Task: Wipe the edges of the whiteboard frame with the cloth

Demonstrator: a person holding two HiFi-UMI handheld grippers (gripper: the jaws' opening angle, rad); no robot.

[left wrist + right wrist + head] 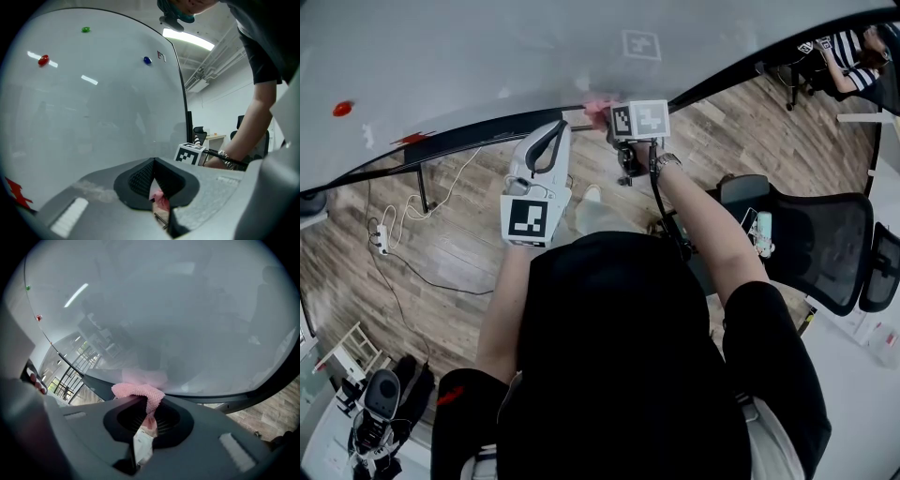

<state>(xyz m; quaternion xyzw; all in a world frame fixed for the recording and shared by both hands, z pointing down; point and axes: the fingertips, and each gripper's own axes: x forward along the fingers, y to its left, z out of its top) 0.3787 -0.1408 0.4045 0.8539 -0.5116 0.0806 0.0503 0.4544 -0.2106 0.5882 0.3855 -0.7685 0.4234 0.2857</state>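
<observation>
The whiteboard (487,56) fills the top of the head view, with its black lower frame edge (469,141) running across below it. A pink cloth (598,111) lies pressed against that edge. My right gripper (609,117) is shut on the cloth. In the right gripper view the cloth (139,391) bunches on the frame (225,399) and hangs down into the right gripper (151,405). My left gripper (559,127) hovers just left of the cloth, close to the frame, tips together. In the left gripper view the left gripper (154,161) holds nothing I can make out, facing the board (93,103).
A red magnet (342,109) and a red mark (412,138) sit on the board at the left. A black mesh office chair (820,248) stands at my right. A power strip with cables (382,239) lies on the wood floor. A seated person (848,56) is far right.
</observation>
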